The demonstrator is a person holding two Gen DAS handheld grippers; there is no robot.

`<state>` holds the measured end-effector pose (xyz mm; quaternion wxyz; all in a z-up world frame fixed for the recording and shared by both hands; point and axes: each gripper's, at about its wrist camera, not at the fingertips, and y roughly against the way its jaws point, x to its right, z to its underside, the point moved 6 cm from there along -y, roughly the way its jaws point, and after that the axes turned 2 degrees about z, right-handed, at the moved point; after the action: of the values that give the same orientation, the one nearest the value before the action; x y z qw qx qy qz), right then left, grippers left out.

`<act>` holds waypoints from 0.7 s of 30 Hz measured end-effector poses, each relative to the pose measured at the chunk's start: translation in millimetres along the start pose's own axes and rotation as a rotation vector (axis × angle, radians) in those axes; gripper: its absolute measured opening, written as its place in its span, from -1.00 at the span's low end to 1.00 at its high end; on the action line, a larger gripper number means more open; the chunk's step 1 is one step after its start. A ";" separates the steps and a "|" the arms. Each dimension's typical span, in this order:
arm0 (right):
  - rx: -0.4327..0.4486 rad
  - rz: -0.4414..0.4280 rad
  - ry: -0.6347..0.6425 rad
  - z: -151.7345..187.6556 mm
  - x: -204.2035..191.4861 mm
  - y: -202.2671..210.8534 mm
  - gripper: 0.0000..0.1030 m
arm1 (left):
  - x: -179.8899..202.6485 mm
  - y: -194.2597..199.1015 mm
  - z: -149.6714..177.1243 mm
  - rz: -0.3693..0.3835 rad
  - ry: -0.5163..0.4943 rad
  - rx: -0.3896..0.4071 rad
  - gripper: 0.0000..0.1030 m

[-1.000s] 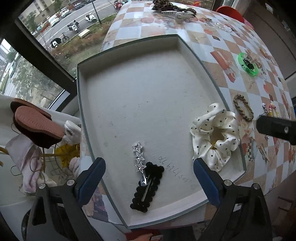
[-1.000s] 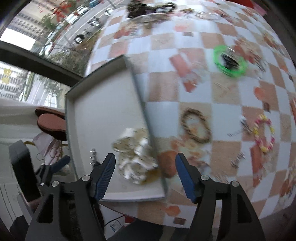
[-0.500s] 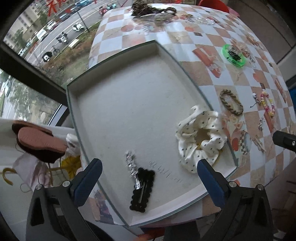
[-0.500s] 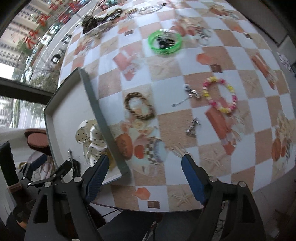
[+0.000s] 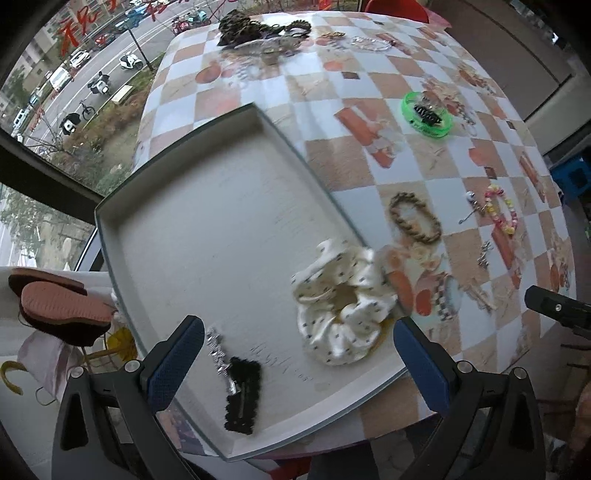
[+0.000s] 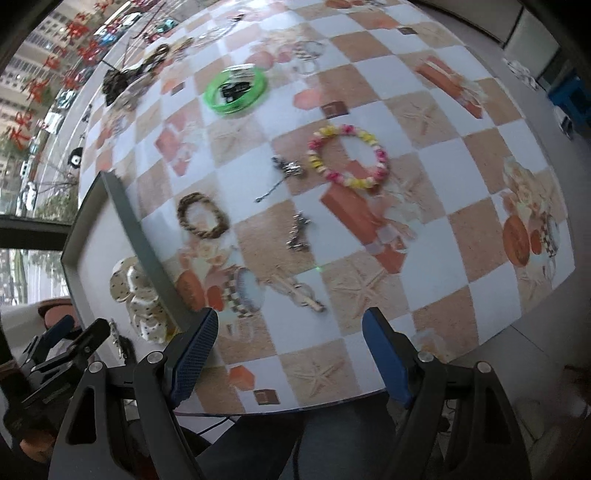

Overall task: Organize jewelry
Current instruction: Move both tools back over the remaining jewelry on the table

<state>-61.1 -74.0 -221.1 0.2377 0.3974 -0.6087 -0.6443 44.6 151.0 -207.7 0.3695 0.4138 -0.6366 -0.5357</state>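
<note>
A shallow white tray with a grey rim lies at the table's left end; it also shows in the right wrist view. In it lie a white polka-dot scrunchie, a black hair clip and a silver star clip. On the table lie a brown braided bracelet, a pink-and-yellow bead bracelet, a green bangle and small metal charms. My left gripper is open and empty above the tray's near edge. My right gripper is open and empty above the table's near edge.
A pile of dark hair ties and chains lies at the table's far end. A wooden clip lies just ahead of my right gripper. Windows run along the left. A blue stool stands at the right.
My right gripper has swung right, from over the tray's corner to over the table with the loose bracelets. My left gripper has pulled back and up a little from the tray.
</note>
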 end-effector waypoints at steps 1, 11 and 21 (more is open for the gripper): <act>0.000 0.003 -0.003 -3.5 3.6 -0.6 0.61 | 2.7 0.6 -3.1 -0.002 0.001 0.002 1.00; -0.026 0.040 0.013 -53.5 42.9 -12.7 0.61 | 27.1 -8.0 -36.9 -0.023 0.074 -0.036 1.00; -0.066 0.087 0.084 -98.1 69.1 -29.0 0.61 | 72.8 -30.2 -69.8 -0.012 0.080 -0.067 1.00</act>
<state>-16.7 -182.8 -259.2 0.3036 0.3891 -0.5933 -0.6359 84.3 55.0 -224.9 0.4051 0.4259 -0.6006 -0.5420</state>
